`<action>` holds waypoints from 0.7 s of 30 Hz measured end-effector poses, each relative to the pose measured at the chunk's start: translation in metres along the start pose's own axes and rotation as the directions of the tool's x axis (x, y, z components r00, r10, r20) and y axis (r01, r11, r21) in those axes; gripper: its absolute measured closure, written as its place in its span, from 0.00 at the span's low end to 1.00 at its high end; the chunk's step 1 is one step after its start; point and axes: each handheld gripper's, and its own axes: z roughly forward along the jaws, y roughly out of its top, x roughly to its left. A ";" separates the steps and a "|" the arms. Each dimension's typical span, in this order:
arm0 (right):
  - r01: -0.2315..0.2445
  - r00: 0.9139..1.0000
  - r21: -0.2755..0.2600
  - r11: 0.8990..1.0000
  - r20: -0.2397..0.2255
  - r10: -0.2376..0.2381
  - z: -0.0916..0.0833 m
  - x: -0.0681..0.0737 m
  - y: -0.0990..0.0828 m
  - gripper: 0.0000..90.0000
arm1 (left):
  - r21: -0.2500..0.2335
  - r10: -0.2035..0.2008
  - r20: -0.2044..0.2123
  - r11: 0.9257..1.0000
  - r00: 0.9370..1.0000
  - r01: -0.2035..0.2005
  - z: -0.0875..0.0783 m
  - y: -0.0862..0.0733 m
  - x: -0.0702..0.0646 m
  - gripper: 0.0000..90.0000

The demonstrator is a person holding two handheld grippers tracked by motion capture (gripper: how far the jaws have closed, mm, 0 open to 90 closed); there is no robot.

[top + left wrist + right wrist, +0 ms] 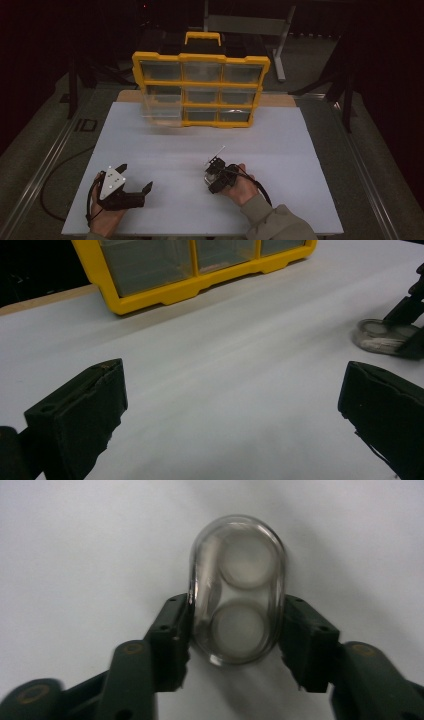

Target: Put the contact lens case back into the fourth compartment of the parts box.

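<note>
I have the right gripper (235, 625) clamped across the narrow waist of the small clear oval container (237, 590), lying on the white table (165, 150) at the organizer's (200, 90) six o'clock; it looks light, rigid, slippery, while my left gripper (134, 179) idles wide apart.

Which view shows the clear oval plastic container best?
Right gripper view: the clear oval plastic container sits sharp, clamped between the jaws. The left gripper view shows it at its edge; the high view shows it tiny.
</note>
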 end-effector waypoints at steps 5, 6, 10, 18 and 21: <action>0.001 1.000 -0.004 1.000 0.007 -0.001 0.001 -0.002 0.002 0.53 | 0.001 0.000 0.000 1.000 1.000 0.000 0.000 0.000 0.000 0.00; -0.001 1.000 -0.008 1.000 0.015 0.001 0.002 -0.001 0.003 0.53 | 0.001 0.000 0.000 1.000 1.000 0.000 0.000 0.000 0.000 0.00; 0.009 1.000 -0.019 1.000 0.028 -0.008 0.003 0.000 0.008 0.53 | 0.004 0.001 0.001 1.000 1.000 -0.001 0.001 0.000 -0.001 0.00; 0.018 0.999 -0.032 0.999 0.049 -0.017 0.007 0.001 0.017 0.54 | 0.002 0.001 0.001 1.000 1.000 -0.001 0.000 0.000 0.000 0.00; 0.015 0.999 -0.041 0.999 0.046 -0.013 0.004 0.000 0.017 0.54 | 0.003 0.001 0.001 1.000 1.000 -0.001 0.000 -0.001 0.000 0.00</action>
